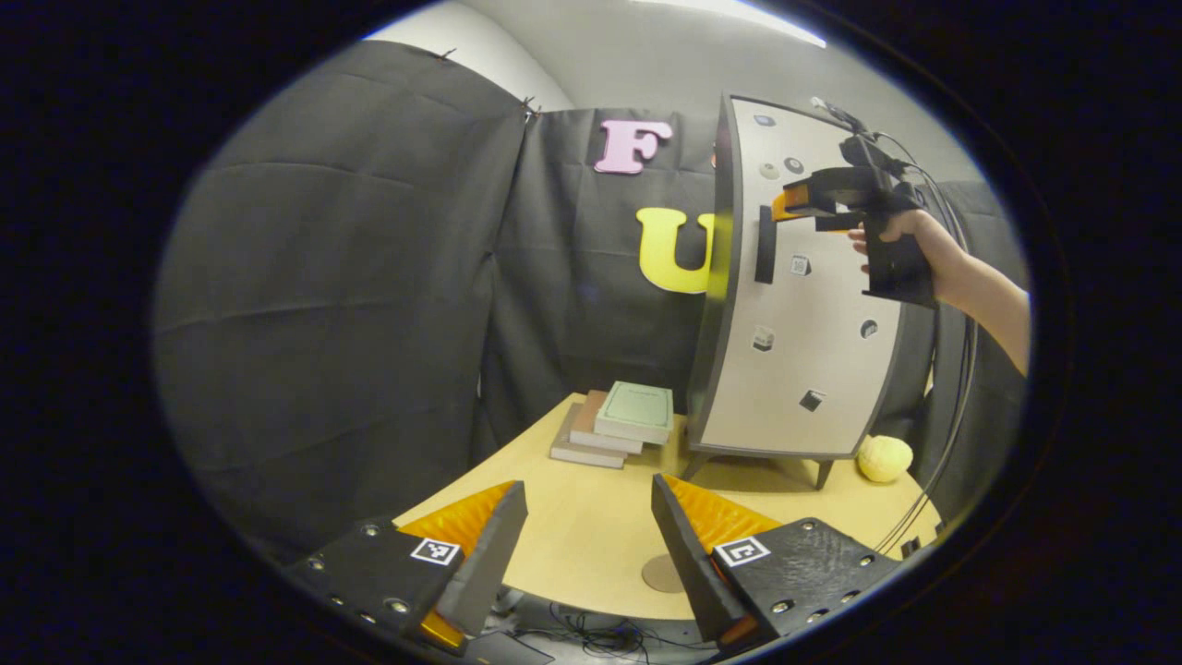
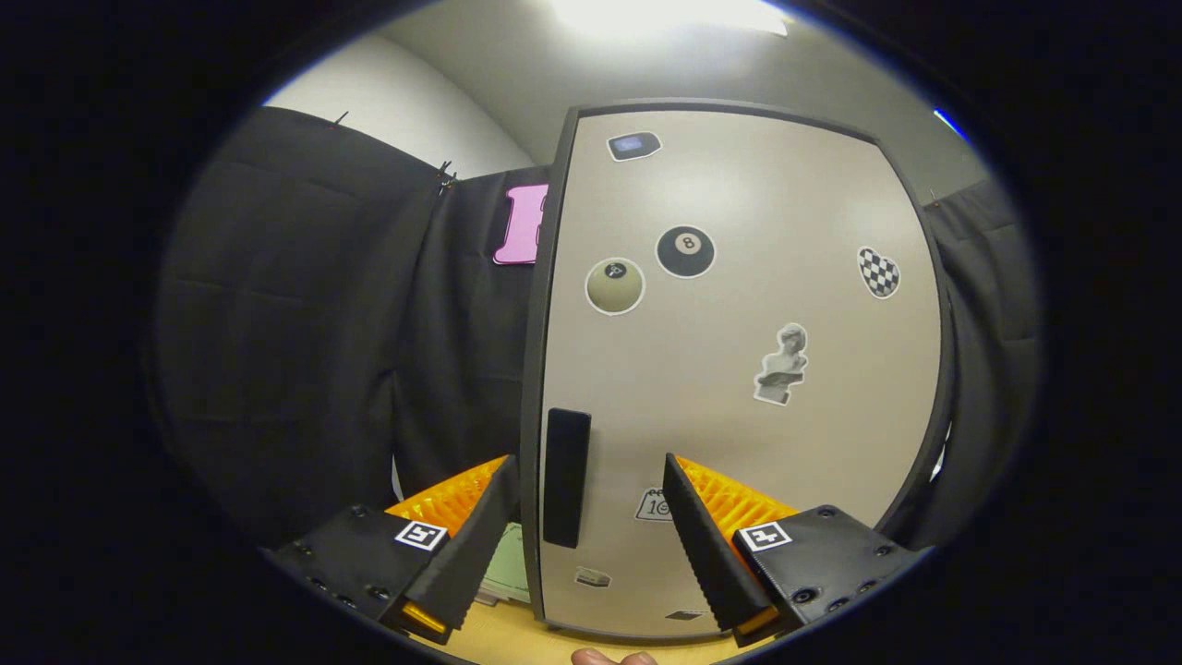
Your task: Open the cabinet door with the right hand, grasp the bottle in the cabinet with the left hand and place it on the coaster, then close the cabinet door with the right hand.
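Nearest to you, your left gripper [image 1: 588, 545] hangs spread and empty over the front of the table [image 1: 591, 526], with the round coaster [image 1: 663, 574] just beside its right finger, well in front of the cabinet [image 1: 794, 296]. Farther off, your right gripper [image 2: 586, 540] is spread with nothing between its 2 fingers, which straddle the dark handle [image 2: 565, 476] at the door's left edge. The door [image 2: 739, 369] looks shut, so the bottle, if it is inside, is hidden behind it. Centre the handle between both fingers, close firmly, then pull along the door's swing, not straight back, so the light cabinet does not slide toward the books [image 1: 619, 423] beside it.
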Demonstrator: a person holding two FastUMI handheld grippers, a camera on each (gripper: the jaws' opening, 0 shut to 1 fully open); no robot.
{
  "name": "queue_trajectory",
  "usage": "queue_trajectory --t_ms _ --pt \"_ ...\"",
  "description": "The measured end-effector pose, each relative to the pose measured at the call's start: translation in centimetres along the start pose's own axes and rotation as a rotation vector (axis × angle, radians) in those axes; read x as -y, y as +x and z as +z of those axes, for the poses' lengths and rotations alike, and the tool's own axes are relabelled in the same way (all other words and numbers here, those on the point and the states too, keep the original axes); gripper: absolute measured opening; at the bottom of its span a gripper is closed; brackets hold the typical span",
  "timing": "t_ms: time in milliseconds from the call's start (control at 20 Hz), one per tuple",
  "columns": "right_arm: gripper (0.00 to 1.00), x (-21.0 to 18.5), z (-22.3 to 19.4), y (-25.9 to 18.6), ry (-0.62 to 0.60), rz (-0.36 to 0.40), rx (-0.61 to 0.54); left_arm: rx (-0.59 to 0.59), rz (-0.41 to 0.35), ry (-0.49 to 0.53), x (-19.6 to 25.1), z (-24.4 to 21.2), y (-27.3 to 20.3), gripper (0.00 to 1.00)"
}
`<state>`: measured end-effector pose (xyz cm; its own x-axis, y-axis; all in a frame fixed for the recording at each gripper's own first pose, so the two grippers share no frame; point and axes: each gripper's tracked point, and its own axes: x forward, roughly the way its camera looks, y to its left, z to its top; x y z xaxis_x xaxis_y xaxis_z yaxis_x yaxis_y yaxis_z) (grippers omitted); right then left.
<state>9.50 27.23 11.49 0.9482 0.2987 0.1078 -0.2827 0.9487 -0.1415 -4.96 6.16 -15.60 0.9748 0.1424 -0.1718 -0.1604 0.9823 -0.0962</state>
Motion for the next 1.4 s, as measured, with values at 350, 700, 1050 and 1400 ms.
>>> queue_trajectory --t_ms 350,700,1050,1400 --pt "0.98 -0.6 -0.8 3.4 -0.02 -0.052 -0.034 -0.023 0.027 -0.014 -1.9 -0.9 0.9 0.84" --pt "0.78 -0.9 -2.3 5.6 -0.006 -0.091 -0.094 -0.022 0.03 -0.01 -2.9 -0.6 1.9 0.82" --pt "0.31 -1.5 -2.5 5.8 0.052 -0.085 -0.124 -0.006 0.004 -0.052 -2.8 0.7 2.4 0.82" --pt "0.22 -1.6 -2.7 5.4 0.082 -0.012 -0.158 -0.014 0.02 -0.061 -3.0 0.0 1.3 0.82"
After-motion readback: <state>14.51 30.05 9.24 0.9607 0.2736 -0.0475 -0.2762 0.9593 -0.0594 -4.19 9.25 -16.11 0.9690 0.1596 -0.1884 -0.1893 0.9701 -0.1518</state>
